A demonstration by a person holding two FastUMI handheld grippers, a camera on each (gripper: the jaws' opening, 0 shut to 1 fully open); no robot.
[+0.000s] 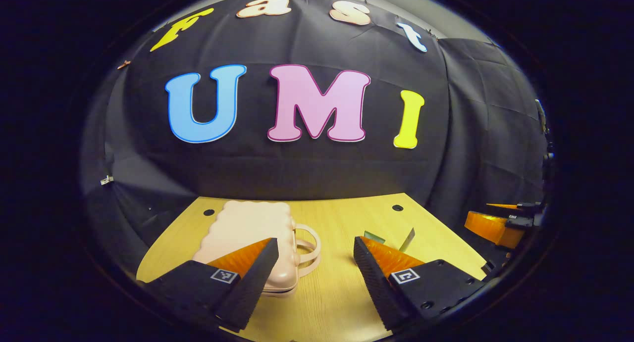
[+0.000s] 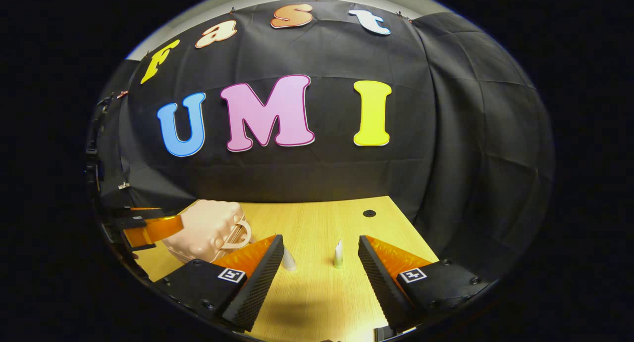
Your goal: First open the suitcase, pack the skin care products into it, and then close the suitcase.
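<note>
Two tubes stand beside the closed suitcase (tongs spread).

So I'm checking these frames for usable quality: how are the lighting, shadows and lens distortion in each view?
Left gripper view: even light, strong fisheye bowing of the table edges, the closed suitcase sharp. Right gripper view: a soft dark shadow on the table between the fingers, a brighter patch near the bottom edge, the two tubes small but in focus.
</note>
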